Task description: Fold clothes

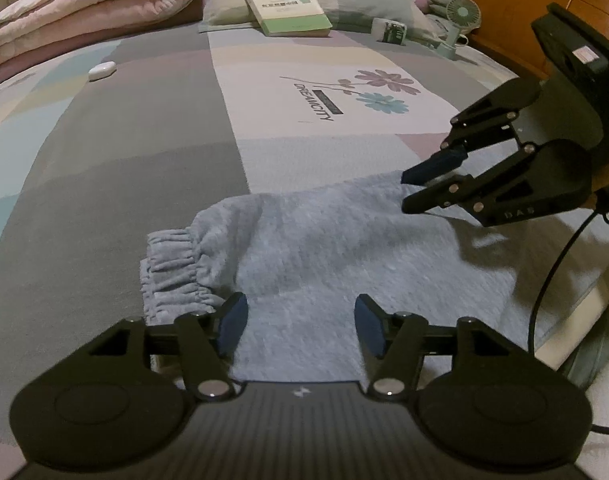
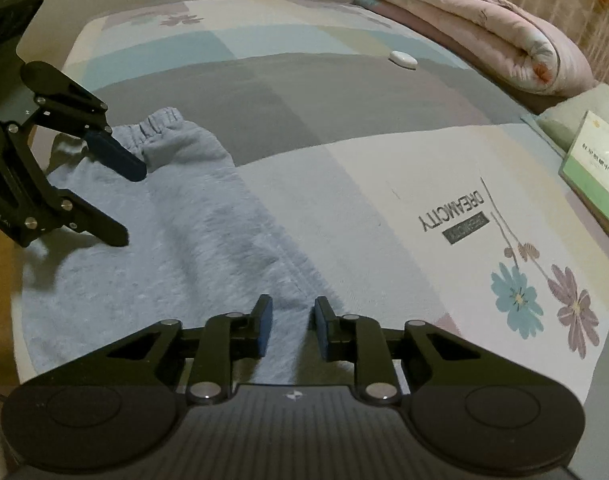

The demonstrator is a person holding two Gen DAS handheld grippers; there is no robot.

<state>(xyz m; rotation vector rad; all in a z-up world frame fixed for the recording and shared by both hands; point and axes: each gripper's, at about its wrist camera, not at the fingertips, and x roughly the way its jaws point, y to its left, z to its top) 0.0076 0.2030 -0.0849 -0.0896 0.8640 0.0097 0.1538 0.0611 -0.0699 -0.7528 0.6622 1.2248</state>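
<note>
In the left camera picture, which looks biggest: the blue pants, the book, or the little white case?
1. Pants, by far the biggest, though they also lie nearest the camera.
2. Book, far back on the pillow.
3. White case, the smallest.

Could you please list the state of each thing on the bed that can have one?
Blue garment: lying flat, partly folded.
Left gripper: open over the garment.
Right gripper: open, fabric between its jaws.
Book: closed.
Pink quilt: folded.
</note>
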